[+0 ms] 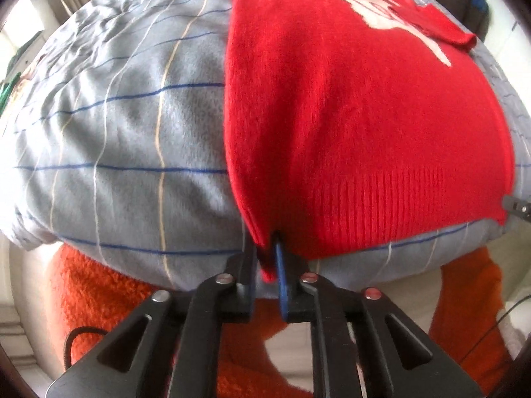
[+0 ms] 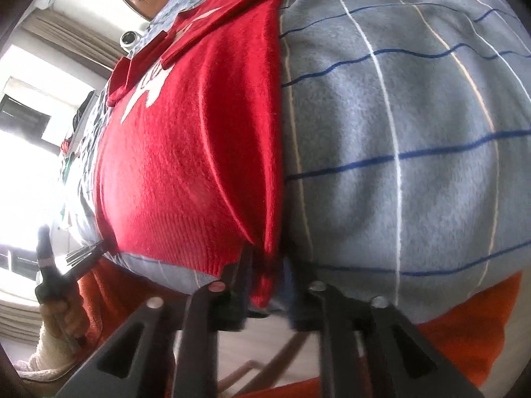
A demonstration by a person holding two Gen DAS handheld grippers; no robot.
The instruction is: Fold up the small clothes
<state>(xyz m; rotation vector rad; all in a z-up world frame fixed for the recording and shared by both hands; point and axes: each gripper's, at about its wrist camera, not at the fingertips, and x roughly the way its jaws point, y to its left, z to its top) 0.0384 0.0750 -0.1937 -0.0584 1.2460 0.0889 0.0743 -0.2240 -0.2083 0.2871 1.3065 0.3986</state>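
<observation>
Sweater [image 1: 358, 126], red, soft and light, lies flat on the checked bedcover [image 1: 132, 152]. Left tool [image 1: 265, 265] and right tool [image 2: 265, 275] stand slightly apart around its near hem corners, the best handholds.

Both grippers are tipped steeply downward, side by side. The left gripper [image 1: 265, 258] has its fingers [image 1: 282, 275] only narrowly parted, with a fold of the red sweater [image 1: 365, 116] corner hanging in the slot between them. The right gripper [image 2: 268, 275] stands a little wider, a red corner dangling loose in its gap, and off to its side a bare hand [image 2: 63, 315] in a cream knitted cuff grips the other tool's handle.
</observation>
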